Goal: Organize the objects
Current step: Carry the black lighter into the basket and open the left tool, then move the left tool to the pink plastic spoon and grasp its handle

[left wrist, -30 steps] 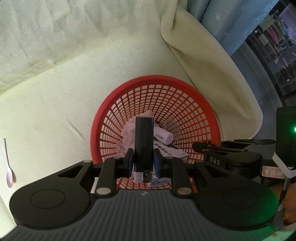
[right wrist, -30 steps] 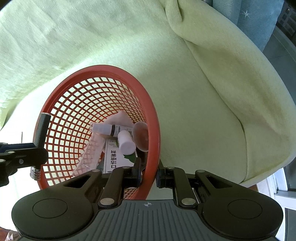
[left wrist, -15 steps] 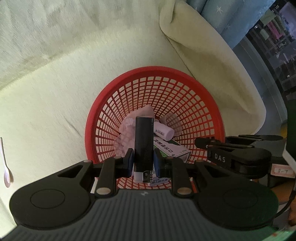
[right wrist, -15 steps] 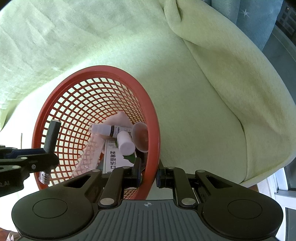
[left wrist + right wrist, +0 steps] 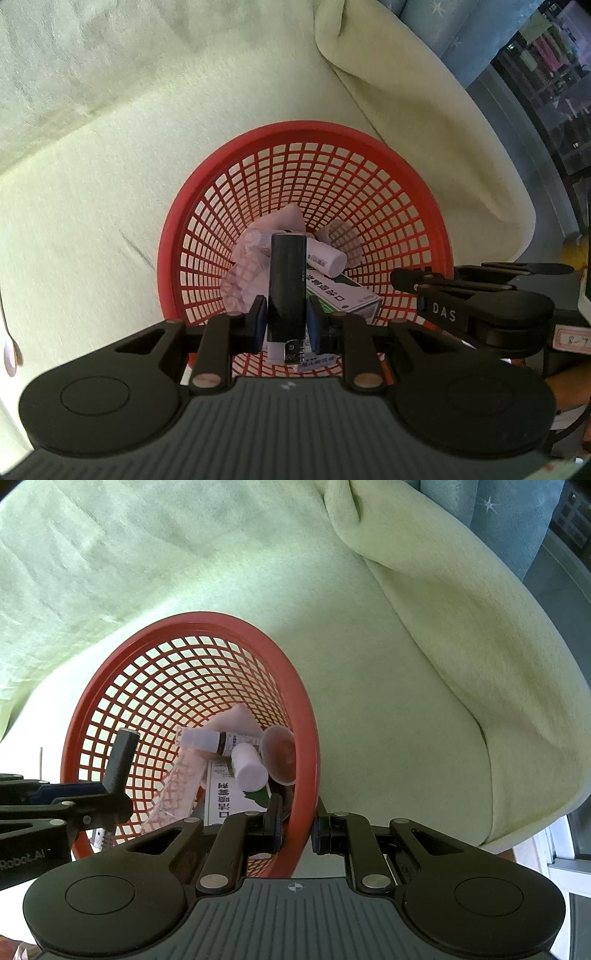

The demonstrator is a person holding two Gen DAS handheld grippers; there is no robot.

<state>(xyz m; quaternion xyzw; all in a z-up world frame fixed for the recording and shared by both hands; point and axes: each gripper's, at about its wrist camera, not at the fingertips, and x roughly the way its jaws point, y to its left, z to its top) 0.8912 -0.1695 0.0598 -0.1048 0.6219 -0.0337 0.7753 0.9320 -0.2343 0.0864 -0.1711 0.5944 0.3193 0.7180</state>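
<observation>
The left gripper [image 5: 286, 323] has its jaws clamped on a black cylindrical stick [image 5: 287, 284], squeezing it low on its body so the long dark end points away from the hand and a short silvery stub with small print pokes out behind the pads. The stick hangs over the open mouth of the red basket [image 5: 424, 206], above the things lying in the bottom, without touching them as far as I can tell.

The right gripper [image 5: 297, 829] has its jaws pinched tight on the near rim of that same red basket [image 5: 308, 738], one pad inside the mesh wall and the other outside, so the basket sits tipped toward it. From the left wrist view this gripper reaches in from the right edge and meets the rim on that side.

Inside the basket lies a white and green box [image 5: 225, 797] with printed characters, flat on the bottom. Across it rests a small white bottle [image 5: 249, 768], and just beyond that a dropper bottle [image 5: 218, 740] with a white cap and dark body lies on its side. A clear plastic cup [image 5: 279, 755] leans against the basket wall beside the white bottle. A crumpled clear plastic wrapper [image 5: 243, 273] fills the left part of the bottom, under and beside the stick.

The basket stands on a pale yellow-green sofa cushion [image 5: 92, 206], near the padded armrest [image 5: 461, 635]. A blue curtain with stars [image 5: 495, 513] hangs behind the armrest.
</observation>
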